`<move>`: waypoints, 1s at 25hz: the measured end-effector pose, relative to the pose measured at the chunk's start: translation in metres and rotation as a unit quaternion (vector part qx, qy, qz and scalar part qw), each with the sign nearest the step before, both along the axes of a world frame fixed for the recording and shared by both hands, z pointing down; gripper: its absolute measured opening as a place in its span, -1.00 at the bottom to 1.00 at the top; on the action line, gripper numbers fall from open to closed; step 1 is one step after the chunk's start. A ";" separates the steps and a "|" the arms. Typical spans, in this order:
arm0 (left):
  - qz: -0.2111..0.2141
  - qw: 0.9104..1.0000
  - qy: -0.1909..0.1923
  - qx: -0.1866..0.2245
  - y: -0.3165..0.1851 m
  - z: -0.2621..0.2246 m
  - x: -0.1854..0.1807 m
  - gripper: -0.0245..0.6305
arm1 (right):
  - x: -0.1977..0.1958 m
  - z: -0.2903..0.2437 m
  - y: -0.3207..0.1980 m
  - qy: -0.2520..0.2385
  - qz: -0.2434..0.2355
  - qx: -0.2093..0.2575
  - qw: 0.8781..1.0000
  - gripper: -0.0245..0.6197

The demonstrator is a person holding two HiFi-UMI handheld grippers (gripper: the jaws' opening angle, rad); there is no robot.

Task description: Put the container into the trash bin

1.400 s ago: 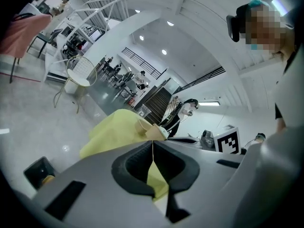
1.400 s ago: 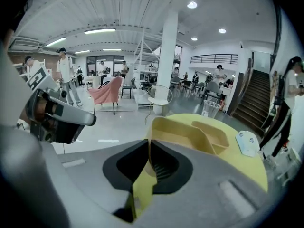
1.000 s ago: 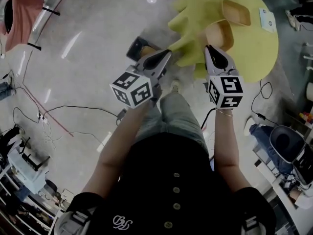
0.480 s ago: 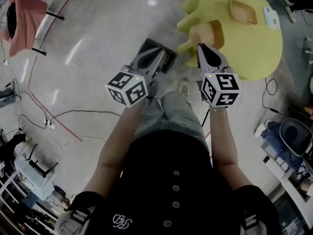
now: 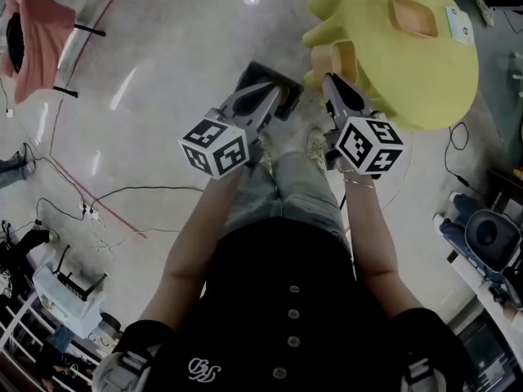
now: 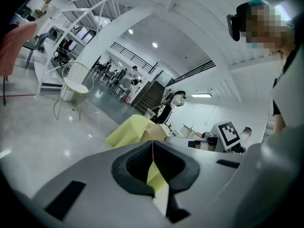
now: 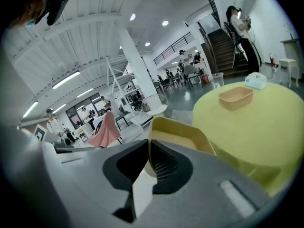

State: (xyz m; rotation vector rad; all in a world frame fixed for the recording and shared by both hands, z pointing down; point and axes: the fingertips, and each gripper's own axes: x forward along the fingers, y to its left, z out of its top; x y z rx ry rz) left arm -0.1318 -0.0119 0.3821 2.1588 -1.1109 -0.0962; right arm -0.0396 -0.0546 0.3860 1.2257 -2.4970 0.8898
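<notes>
Beside the edge of the yellow-covered surface [image 5: 425,80], the right gripper [image 7: 148,144] holds the tan container [image 7: 183,129], its jaws pinching one wall. The left gripper [image 6: 152,144] is just beside it, jaws pressed together on nothing. In the head view its tips overlap the dark trash bin [image 5: 288,100] on the floor, close to the container. A second container [image 5: 413,16] lies on the surface.
</notes>
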 end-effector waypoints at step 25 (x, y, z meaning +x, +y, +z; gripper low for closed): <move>-0.017 0.996 -0.014 -0.081 0.011 0.092 -0.020 -0.88 | -0.042 0.103 0.010 -0.221 0.038 -0.232 0.947 -0.86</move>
